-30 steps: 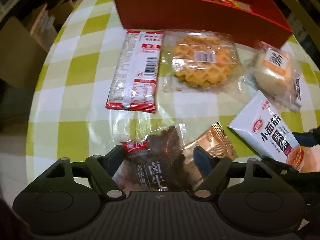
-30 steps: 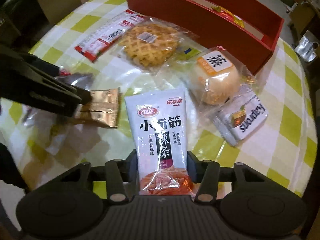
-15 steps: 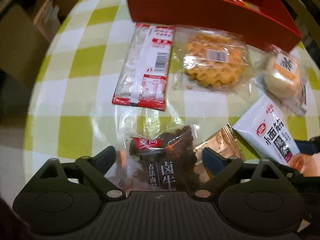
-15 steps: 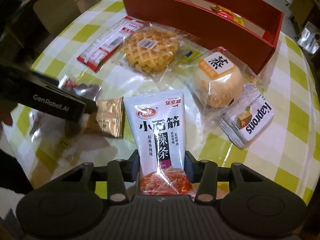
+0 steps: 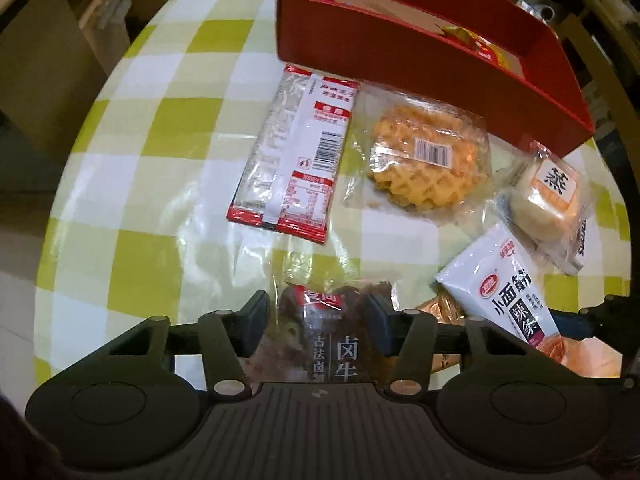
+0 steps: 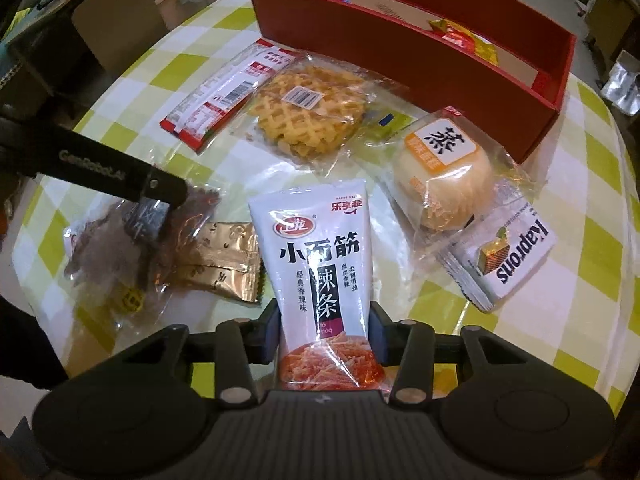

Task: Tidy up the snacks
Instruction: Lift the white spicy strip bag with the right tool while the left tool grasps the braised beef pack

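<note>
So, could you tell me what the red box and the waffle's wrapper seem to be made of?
Red box: probably cardboard with a matte finish. Its walls are thin, flat and sharp-edged, and they show no glare. Waffle wrapper: clear, glossy plastic film, as it looks. The waffle shows through it, light glints on its creases, and a barcode sticker sits on top.

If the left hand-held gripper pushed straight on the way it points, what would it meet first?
The beef packet already sits between the closing left hand-held gripper pads; pointing steeply down, it would likely press that packet into the table.

Checked tablecloth (image 5: 168,120); cardboard boxes (image 5: 44,64)
</note>
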